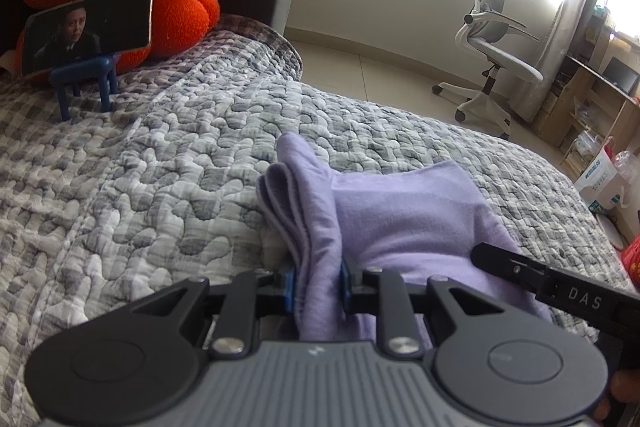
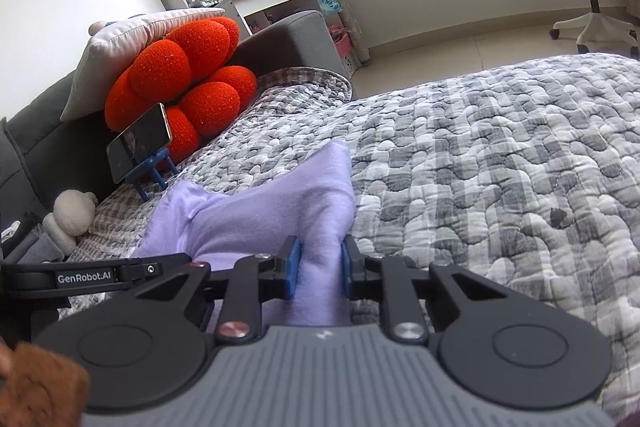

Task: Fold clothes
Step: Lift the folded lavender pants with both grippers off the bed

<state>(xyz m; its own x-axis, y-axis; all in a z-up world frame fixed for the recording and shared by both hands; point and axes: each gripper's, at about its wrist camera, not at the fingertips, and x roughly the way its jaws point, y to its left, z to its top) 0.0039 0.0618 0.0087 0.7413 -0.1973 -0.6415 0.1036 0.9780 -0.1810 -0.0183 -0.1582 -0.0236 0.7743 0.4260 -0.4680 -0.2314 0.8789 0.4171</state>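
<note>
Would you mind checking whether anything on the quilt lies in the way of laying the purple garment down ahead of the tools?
Nothing visible does. The purple garment is pinched in both tools, and the quilt ahead is bare; the phone stand sits far off.

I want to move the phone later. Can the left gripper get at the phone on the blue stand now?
Probably not yet: the left gripper is shut on the folded lilac cloth. The black phone on its blue stand stands beyond open grey quilt, unobstructed.

Both wrist views, low and close, share the quilted bed [image 1: 160,167].
</note>
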